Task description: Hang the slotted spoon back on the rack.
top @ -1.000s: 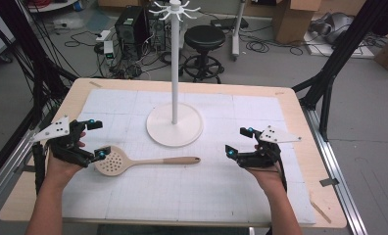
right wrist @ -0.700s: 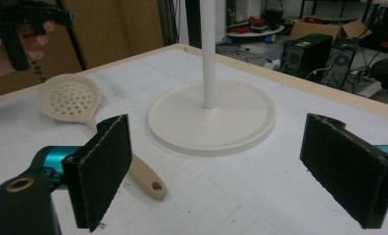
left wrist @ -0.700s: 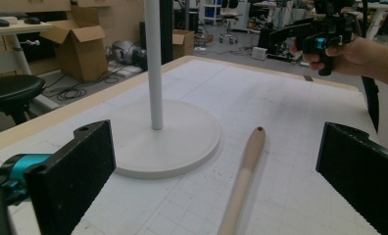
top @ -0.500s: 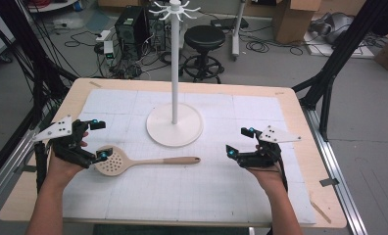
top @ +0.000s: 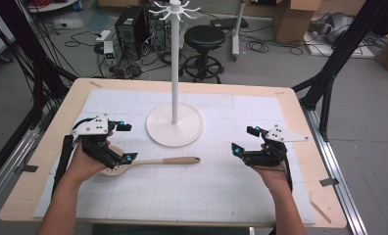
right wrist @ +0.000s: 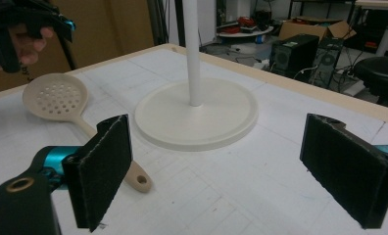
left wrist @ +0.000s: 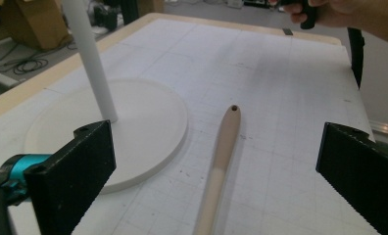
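Observation:
A pale wooden slotted spoon point(top: 168, 160) lies flat on the white gridded mat, handle pointing right. My left gripper point(top: 127, 142) hovers open over its round head, which is partly covered from above. In the left gripper view the handle point(left wrist: 220, 156) runs up between the two wide-apart jaws of that gripper point(left wrist: 221, 178). Over at the right of the mat, my right gripper point(top: 243, 139) is open and holds nothing. Its own view point(right wrist: 221, 166) faces the perforated spoon head point(right wrist: 56, 100) and the white stand point(right wrist: 197, 115).
A tall white stand point(top: 175, 125) with a round base and hooks on top rises at the mat's back centre, just beyond the spoon. The wooden table edge point(top: 192, 86) frames the mat. A stool point(top: 204, 36), computers and cables sit on the floor behind.
My left gripper has moved right and now sits over the spoon's head, jaws still apart. The right gripper has barely shifted. The spoon has not moved.

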### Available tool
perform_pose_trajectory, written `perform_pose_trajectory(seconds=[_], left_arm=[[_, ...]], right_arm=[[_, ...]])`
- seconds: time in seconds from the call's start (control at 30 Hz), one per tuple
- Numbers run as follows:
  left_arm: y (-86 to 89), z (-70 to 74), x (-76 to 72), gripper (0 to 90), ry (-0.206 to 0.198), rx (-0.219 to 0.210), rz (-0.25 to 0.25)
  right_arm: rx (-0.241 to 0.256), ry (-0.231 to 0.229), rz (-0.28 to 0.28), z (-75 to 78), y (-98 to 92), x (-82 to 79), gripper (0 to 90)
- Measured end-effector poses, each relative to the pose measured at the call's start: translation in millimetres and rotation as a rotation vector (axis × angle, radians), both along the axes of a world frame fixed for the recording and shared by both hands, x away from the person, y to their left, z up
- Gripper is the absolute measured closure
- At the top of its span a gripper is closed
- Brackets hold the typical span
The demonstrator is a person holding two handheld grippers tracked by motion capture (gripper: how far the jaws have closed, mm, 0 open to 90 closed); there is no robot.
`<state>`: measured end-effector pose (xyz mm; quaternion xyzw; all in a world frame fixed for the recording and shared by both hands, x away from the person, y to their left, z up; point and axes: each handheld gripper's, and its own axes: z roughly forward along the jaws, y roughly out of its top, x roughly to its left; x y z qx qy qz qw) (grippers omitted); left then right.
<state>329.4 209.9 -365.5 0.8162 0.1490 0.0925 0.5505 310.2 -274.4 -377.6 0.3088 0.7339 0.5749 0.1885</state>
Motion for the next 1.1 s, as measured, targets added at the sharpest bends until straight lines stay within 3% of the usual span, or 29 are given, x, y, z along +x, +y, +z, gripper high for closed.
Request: perform_pose_trajectory(seconds=[0.37,0.57,0.67,0.9,1.1], left_arm=[[-46.6,-7.1,20.1,3.7,0.057,0.199,-0.048],[-66.2,-17.1,26.6,15.4,0.093,0.288,-0.079],[-74.7,-23.6,29.2,26.6,0.12,0.351,-0.114],[-90.2,-37.3,34.3,32.0,0.15,0.486,-0.131],[-99.0,-47.4,39.7,37.8,0.192,0.529,-0.142]], right_arm=[[-0.008,0.01,0.009,-1.8,2.7,1.5,11.2],[-0.012,0.01,0.012,-2.7,2.8,2.4,11.2],[-0.016,0.006,0.011,-3.2,2.5,2.8,11.2],[-0.022,0.017,0.011,-4.5,3.7,3.0,11.2],[-0.024,0.015,0.013,-5.3,4.3,3.7,11.3]])
